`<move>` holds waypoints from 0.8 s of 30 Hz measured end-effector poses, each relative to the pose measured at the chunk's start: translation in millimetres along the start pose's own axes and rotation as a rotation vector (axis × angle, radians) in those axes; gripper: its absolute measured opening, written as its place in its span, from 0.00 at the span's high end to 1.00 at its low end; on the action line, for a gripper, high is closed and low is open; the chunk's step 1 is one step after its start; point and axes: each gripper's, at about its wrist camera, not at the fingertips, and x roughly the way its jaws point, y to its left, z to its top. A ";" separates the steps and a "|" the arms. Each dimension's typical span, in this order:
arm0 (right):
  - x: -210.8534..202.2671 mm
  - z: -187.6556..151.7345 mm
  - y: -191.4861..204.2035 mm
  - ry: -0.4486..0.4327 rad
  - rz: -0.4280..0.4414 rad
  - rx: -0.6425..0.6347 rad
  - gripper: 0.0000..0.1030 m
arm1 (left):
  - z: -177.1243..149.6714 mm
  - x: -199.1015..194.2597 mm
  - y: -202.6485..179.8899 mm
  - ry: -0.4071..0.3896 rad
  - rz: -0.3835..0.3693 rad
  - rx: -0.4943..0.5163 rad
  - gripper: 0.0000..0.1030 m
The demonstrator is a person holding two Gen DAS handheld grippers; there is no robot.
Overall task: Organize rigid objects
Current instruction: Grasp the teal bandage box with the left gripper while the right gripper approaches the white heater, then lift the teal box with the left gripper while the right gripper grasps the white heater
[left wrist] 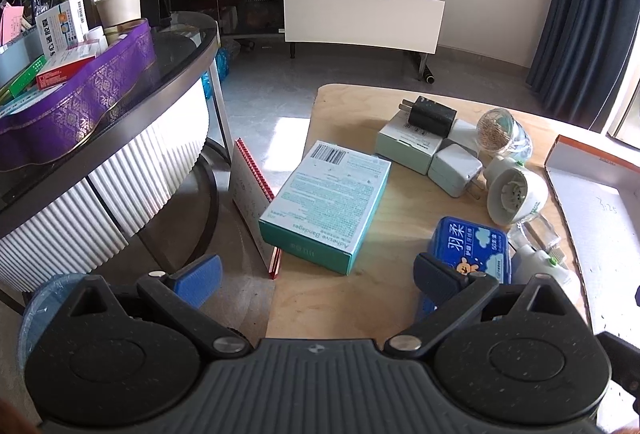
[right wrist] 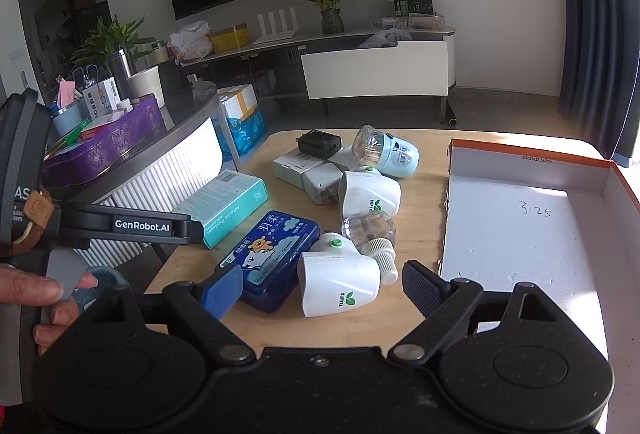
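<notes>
A wooden table (left wrist: 340,298) carries a teal bandage box (left wrist: 326,204), a blue tin (left wrist: 472,248), white adapter boxes (left wrist: 408,142), a black charger (left wrist: 432,116) and white plug-in devices (left wrist: 516,196). My left gripper (left wrist: 316,274) is open just short of the teal box, holding nothing. My right gripper (right wrist: 322,286) is open above the table's near edge, a white plug-in device (right wrist: 340,276) lying between and just beyond its fingers, beside the blue tin (right wrist: 270,258). To the right lies an empty white cardboard box with an orange rim (right wrist: 520,226).
A red spiral notebook (left wrist: 256,206) leans against the table's left edge. A round dark table (left wrist: 120,138) with a purple tin (left wrist: 80,98) stands at the left. A hand (right wrist: 44,290) grips the left gripper's handle. Behind, a TV cabinet (right wrist: 376,74) lines the wall.
</notes>
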 end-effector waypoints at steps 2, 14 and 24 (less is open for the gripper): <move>1.8 0.3 -1.4 0.003 -0.002 -0.001 0.01 | 6.8 10.9 2.0 -0.009 -0.001 0.012 0.00; 14.0 2.2 -9.0 0.026 -0.007 0.008 0.01 | 25.4 78.9 -7.7 0.021 -0.016 0.139 0.11; 30.3 3.3 -8.2 0.069 0.007 -0.008 0.01 | 14.6 48.3 -14.4 -0.039 -0.093 0.118 0.30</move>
